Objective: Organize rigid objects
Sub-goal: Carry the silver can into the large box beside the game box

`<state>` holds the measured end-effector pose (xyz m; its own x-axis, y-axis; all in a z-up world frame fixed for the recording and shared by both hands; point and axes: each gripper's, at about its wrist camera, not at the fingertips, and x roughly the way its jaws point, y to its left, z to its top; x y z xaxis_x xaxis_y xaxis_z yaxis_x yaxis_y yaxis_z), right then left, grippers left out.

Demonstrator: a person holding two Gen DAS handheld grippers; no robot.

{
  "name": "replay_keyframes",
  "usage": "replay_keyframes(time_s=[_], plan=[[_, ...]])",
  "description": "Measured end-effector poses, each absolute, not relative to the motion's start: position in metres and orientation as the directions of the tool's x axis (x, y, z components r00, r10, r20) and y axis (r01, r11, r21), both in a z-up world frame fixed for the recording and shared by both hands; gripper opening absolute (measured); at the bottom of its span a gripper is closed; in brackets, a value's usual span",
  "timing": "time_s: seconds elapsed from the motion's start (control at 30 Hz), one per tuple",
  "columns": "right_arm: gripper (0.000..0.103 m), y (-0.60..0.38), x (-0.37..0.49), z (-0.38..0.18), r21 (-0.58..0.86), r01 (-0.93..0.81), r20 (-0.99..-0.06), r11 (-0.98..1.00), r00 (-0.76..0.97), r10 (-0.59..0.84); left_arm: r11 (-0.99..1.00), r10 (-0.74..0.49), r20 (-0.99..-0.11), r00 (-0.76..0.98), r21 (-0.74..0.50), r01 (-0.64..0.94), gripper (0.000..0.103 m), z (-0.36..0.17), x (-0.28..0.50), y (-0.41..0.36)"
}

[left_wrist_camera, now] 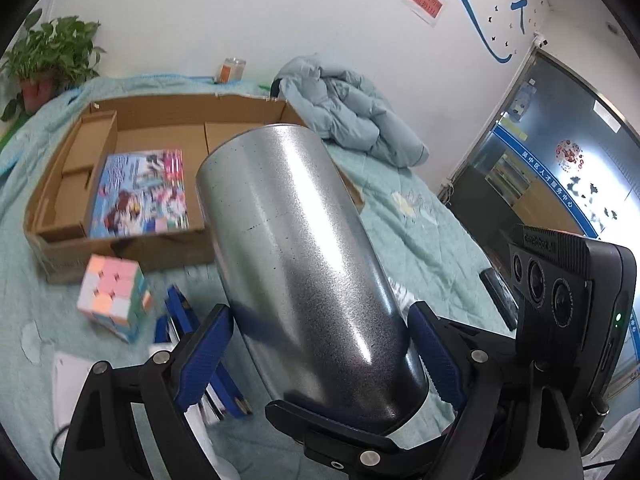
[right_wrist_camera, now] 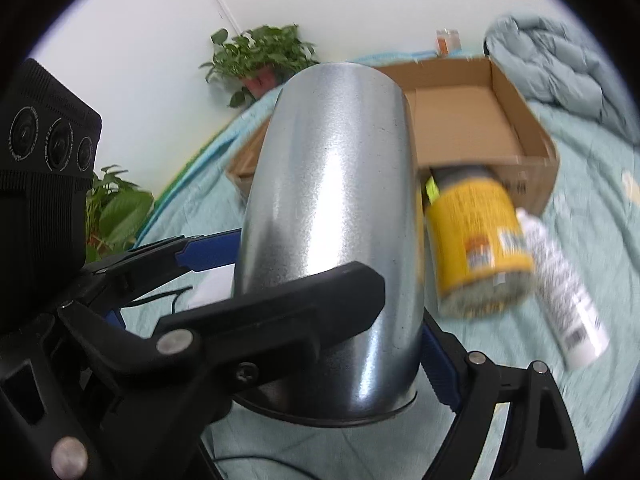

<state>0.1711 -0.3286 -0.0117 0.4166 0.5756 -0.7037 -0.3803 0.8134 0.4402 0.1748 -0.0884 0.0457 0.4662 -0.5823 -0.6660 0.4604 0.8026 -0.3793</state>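
Black tool [left_wrist_camera: 320,344] frames, blue ribbed pads [left_wrist_camera: 434,354], silver screws

Cylinder [left_wrist_camera: 296,248]: glossy speckled metal. Box [left_wrist_camera: 168,116]: matt corrugated cardboard. Bed cover [left_wrist_camera: 420,232]: soft quilted cloth. Fingers [left_wrist_camera: 436,352]: ribbed blue plastic.

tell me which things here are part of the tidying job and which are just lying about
Part of the job: metal cylinder gripped by both the left gripper and right gripper, cardboard box, puzzle cube, yellow can, white tube.

Lying about: potted plant, blue jacket, glass jar.
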Motion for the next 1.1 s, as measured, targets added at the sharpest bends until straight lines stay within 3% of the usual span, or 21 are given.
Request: replay_keyframes(time_s=[0.77, 1.1], plan=[[0.086, -0.31, 0.257, 0.046, 0.391, -0.443, -0.65, 0.807, 0.487, 0.583, 0.812, -0.572, -0.587, 0.572, -0.311, 0.494, 0.087, 0.137, 0.279, -0.074], [0.086, -0.308, 0.325, 0.033, 0.423, -0.391, -0.724, 0.817, 0.396, 0.564, 0.799, -0.581, -0.665, 0.47, -0.357, 0.483, 0.087, 0.113, 0.363, -0.092]])
